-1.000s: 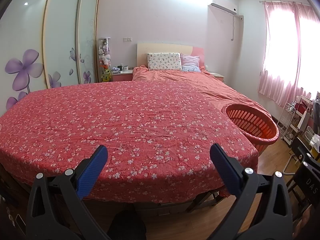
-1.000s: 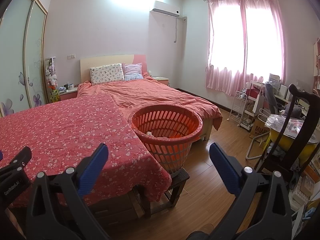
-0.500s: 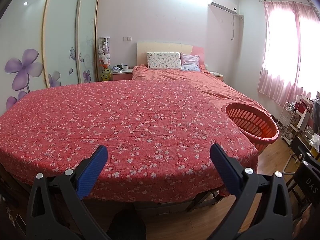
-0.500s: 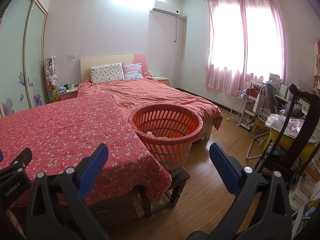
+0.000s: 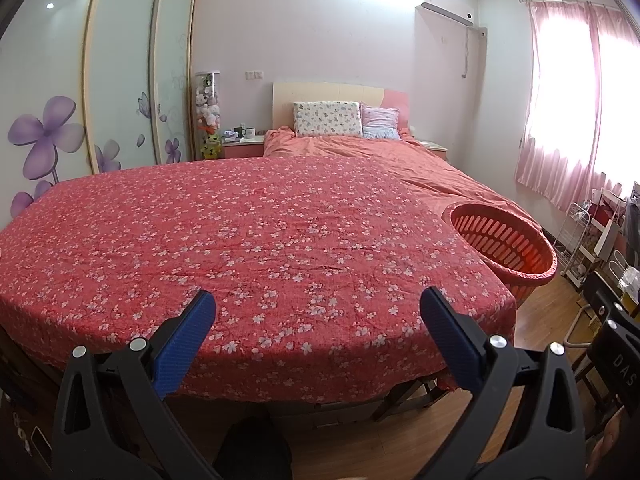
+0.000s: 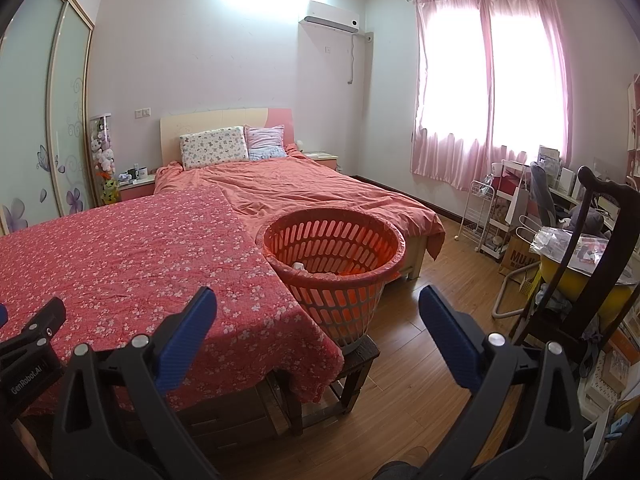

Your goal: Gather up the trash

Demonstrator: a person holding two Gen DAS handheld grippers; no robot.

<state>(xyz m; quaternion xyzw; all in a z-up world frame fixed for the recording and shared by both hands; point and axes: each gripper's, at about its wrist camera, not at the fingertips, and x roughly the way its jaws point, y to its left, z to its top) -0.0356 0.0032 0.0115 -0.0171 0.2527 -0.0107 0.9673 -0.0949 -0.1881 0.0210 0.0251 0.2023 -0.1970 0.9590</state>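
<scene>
Both hand-held grippers hover spread wide and grasping nothing at the foot of a cloth-covered surface in a pink bedroom. Left gripper [image 5: 318, 314] points over the red floral cloth [image 5: 248, 240], its 2 blue-padded fingers [image 5: 186, 338] well apart above the near edge. Right gripper [image 6: 318, 314] faces the orange slatted laundry basket [image 6: 360, 280], which stands on a dark wooden stool [image 6: 360, 364] just beside the cloth's right corner; in the left wrist view the same basket [image 5: 520, 256] sits at the far right of the cloth. Inside the basket, a small pale piece of trash [image 6: 299, 266] lies on the bottom, with other pale bits near it too dim to tell apart. Beyond the cloth, a bed with an orange duvet [image 6: 312, 188] and 2 pillows [image 6: 214, 147] runs to the headboard. Pink curtains [image 6: 492, 88] glow at the window, an air conditioner [image 6: 330, 17] hangs on the wall, and a dark wooden chair [image 6: 592, 248] stands among clutter at the right on the wooden floor [image 6: 408, 380].
</scene>
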